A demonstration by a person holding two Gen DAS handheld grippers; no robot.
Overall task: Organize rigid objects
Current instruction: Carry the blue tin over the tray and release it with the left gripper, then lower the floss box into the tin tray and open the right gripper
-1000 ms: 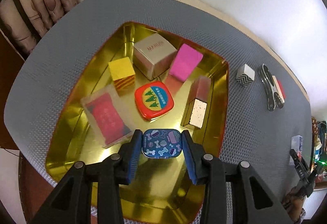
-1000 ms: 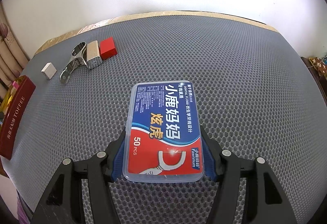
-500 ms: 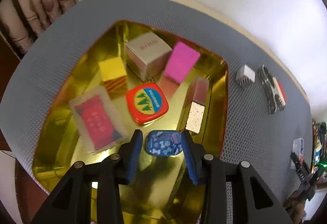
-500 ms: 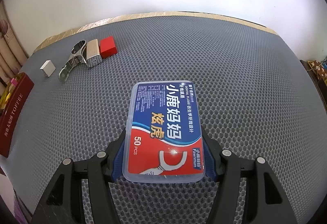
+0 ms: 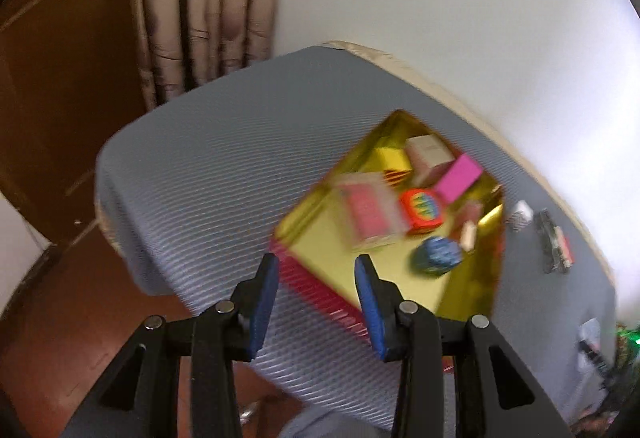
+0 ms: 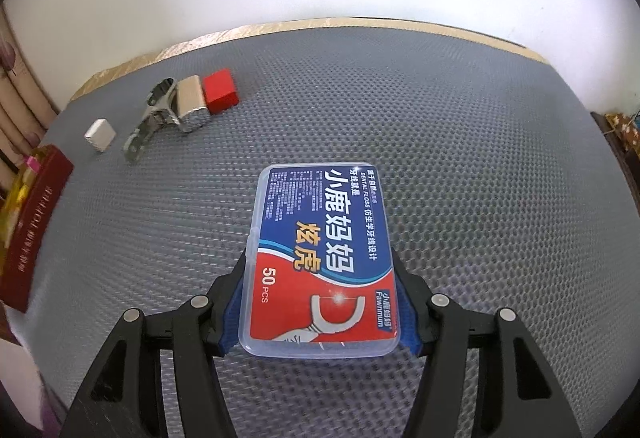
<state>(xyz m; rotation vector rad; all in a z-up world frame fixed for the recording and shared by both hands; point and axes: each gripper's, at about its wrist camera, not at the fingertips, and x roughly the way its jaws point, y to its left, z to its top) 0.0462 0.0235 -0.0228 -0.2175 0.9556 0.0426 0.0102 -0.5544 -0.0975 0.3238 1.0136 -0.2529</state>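
Right wrist view: my right claw [image 6: 322,312] pinches the floss box [image 6: 322,258] by its long sides; the jaws have just been closing on it, the box between them, its near end over the grey mat [image 6: 480,158]. To do this well I'd lift level, carry it left to the gold tray [image 5: 360,270] and set it on a bare part of the floor. My left claw [image 5: 316,302] is spread and empty, over the tray's near red rim
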